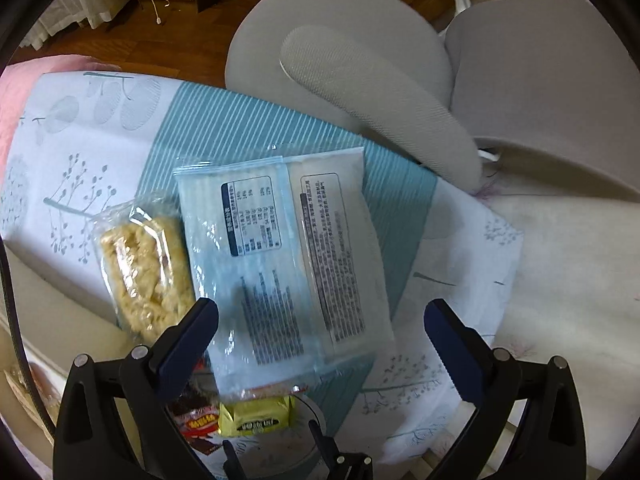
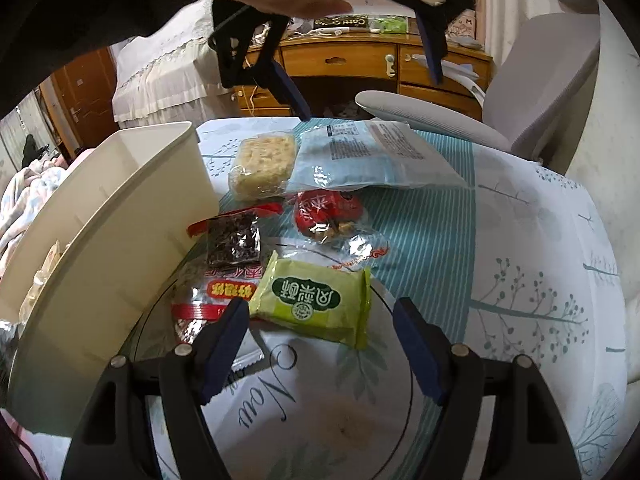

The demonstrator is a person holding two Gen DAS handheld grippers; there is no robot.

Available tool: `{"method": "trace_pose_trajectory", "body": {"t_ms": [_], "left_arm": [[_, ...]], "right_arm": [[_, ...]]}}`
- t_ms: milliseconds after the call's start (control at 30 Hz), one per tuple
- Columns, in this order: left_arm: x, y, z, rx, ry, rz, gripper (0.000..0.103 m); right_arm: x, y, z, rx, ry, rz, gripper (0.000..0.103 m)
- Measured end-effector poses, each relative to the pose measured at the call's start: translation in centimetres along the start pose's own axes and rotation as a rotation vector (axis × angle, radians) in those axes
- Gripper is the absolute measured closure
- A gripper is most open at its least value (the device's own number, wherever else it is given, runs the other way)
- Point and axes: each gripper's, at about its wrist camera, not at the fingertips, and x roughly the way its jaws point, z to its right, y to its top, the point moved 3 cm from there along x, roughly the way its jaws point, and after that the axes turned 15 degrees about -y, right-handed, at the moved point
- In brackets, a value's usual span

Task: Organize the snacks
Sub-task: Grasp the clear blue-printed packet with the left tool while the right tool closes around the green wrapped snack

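Snacks lie on a patterned tablecloth. A large pale-blue packet (image 1: 280,256) (image 2: 360,156) lies flat, with a clear-wrapped beige crispy bar (image 1: 148,272) (image 2: 264,164) to its left. My left gripper (image 1: 320,320) (image 2: 372,96) is open and empty, hovering above the blue packet. Nearer me lie a red nut pack (image 2: 328,216), a dark pack with red label (image 2: 228,260) (image 1: 196,416) and a green pastry pack (image 2: 316,300) (image 1: 256,416). My right gripper (image 2: 320,332) is open and empty, its fingers either side of the green pack's near edge.
A white plastic bin (image 2: 120,232) stands at the left with some packets inside. A grey office chair (image 1: 360,64) (image 2: 500,108) stands beyond the table's far edge. A wooden desk (image 2: 360,60) is behind it.
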Motion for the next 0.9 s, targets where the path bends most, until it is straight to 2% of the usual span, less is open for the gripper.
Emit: {"method": "trace_pose_trajectory", "body": {"t_ms": [167,333,467,633,900], "left_arm": [[2.3,0.7,-0.1,0.010,0.049,-0.026,0.001],[3.8,1.5,0.1,0.058,0.155,-0.006,0.001],[5.2,2.3,0.1,0.079,0.230,-0.010,0.001],[7.0,3.3,0.5,0.102,0.283,-0.021,0.000],[9.0,3.7,1.5,0.139,0.345,-0.027,0.000]], "right_arm": [[0.7,0.0,-0.9,0.011,-0.014,0.001,0.028],[1.3,0.0,-1.6,0.026,-0.060,-0.009,0.028],[1.7,0.1,-2.2,0.020,-0.064,-0.011,0.028],[2.1,-0.1,-1.9,0.027,-0.060,-0.022,0.028],[1.8,-0.2,-1.3,0.031,-0.053,-0.021,0.043]]}}
